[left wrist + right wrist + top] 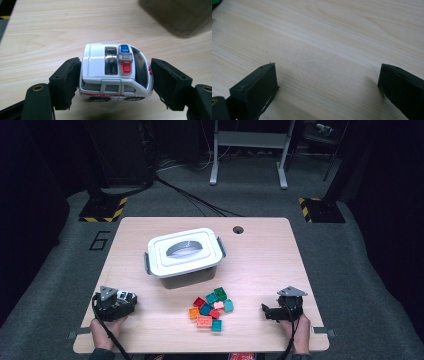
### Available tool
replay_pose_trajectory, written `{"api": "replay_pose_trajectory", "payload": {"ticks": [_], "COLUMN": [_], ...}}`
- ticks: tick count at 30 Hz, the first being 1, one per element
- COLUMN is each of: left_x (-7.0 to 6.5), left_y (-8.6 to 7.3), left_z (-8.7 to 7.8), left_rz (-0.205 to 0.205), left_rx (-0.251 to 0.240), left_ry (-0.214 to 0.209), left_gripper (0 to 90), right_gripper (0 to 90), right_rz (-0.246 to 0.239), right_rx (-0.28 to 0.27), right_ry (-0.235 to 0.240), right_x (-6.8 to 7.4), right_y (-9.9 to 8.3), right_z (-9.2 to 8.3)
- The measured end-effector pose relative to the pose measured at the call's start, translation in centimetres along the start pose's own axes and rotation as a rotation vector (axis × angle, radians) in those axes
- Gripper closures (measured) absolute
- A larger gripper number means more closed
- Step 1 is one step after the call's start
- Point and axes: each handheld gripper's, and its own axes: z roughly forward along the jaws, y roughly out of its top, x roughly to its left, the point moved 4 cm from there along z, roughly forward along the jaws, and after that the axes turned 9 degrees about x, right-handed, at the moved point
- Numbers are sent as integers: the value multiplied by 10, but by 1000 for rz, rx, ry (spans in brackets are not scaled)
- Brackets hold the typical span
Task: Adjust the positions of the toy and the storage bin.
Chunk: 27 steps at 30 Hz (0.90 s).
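On the wooden table (270, 250), left gripper (116, 75) clamps the toy ambulance (116, 72) at seven o'clock, right gripper (327, 85) gapes empty — smooth rounded ends, it could squirt free!

Lidded box (184, 252) beyond bricks (212, 308), bare sides

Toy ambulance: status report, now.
Left gripper clamped on toy ambulance. Right gripper open above bare table. Lidded box ahead, bricks alongside.
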Motion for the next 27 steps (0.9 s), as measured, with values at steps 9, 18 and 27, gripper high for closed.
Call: {"api": "replay_pose_trajectory", "payload": {"ticks": [9, 18, 27], "left_x": [28, 47, 49], "left_y": [-2, -7, -14], "left_z": [3, 0, 7], "left_rz": [-37, -85, -71], "left_rx": [25, 27, 53], "left_ry": [45, 79, 89], "left_gripper": [258, 258, 255], "right_gripper": [16, 17, 16], "right_rz": [1, 21, 24], "right_rx": [1, -5, -4], "right_ry": [1, -7, -8], "right_x": [0, 0, 0], "right_y": [0, 1, 1], "right_z": [0, 1, 1]}}
